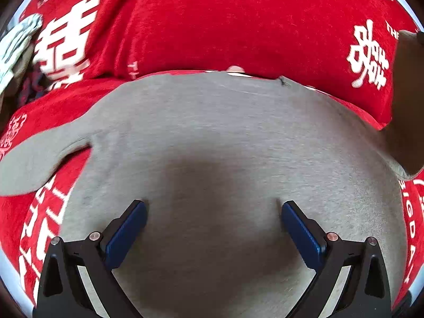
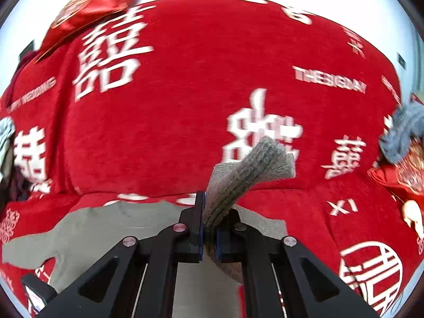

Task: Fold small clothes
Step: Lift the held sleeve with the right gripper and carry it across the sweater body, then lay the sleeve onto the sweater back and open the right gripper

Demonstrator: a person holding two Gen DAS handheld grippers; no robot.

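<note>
A grey top (image 1: 212, 132) lies spread flat on a red blanket (image 1: 212, 26) printed with white characters. One sleeve (image 1: 34, 164) points out to the left. My left gripper (image 1: 213, 209) is open just above the body of the top, its blue pads (image 1: 127, 233) wide apart with nothing pinched between them. My right gripper (image 2: 210, 209) is shut on the ribbed grey cuff (image 2: 251, 164) of the other sleeve and holds it off the blanket. The rest of the grey top (image 2: 106, 228) lies below and to the left. The raised sleeve (image 1: 408, 106) shows at the right edge of the left wrist view.
The red blanket (image 2: 185, 92) covers a cushioned seat and its backrest. A blue-grey knitted piece (image 2: 402, 135) and a red embroidered cushion (image 2: 397, 180) lie at the right. A shiny red cushion (image 2: 92, 8) sits top left. Pale patterned cloth (image 1: 16, 45) lies at the left.
</note>
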